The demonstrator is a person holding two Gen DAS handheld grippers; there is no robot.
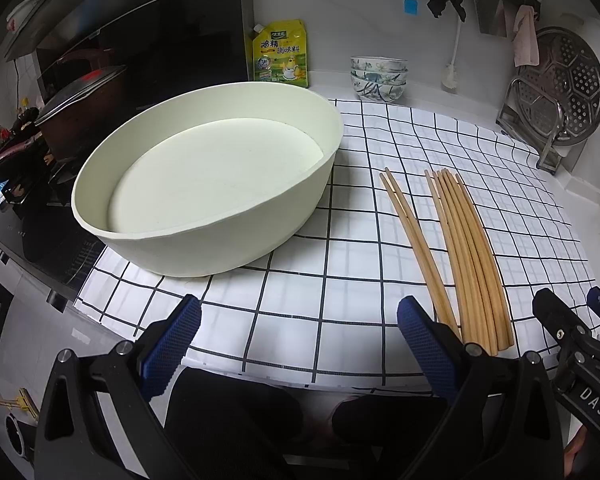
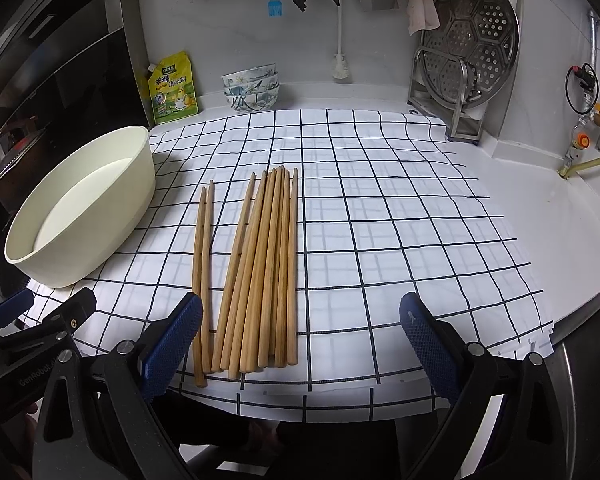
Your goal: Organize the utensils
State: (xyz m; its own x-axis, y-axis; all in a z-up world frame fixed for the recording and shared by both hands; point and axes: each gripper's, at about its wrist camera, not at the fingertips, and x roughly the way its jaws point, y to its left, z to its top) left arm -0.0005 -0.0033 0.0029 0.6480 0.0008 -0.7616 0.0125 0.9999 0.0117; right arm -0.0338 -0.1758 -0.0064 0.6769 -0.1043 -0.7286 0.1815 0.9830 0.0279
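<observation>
Chopsticks (image 1: 456, 256), wooden, lie on the checked cloth (image 1: 340, 200) in the left wrist view, to the right of the cream oval tub (image 1: 204, 240), apart from it; two lie slightly separate on the tub side, the rest bunched together. My left gripper (image 1: 299, 334) hangs released over the near cloth edge, fingers spread wide, nothing between them; its right fingertip (image 1: 416, 320) sits just beside the near ends of the two separate sticks. My right gripper (image 1: 576, 312) pokes in at the lower right edge. Behind: yellow seasoning pouch (image 1: 281, 56), stacked patterned bowls (image 1: 378, 78), perforated steamer plate (image 1: 564, 88) upright in a metal rack. Right wrist view: chopsticks (image 2: 260, 268) lie lengthwise ahead, pointing away from me, the pair of two left of the main bunch, tub (image 2: 88, 208) at far left on the cloth (image 2: 380, 220). My right gripper (image 2: 301, 332) is also released, wide apart, empty; left fingertip (image 2: 188, 316) beside the near ends of the left pair, contact unclear. Left gripper (image 2: 40, 316) visible at lower left. Pouch (image 2: 174, 90), bowls (image 2: 251, 88), steamer plate (image 2: 468, 36) along the back wall.
</observation>
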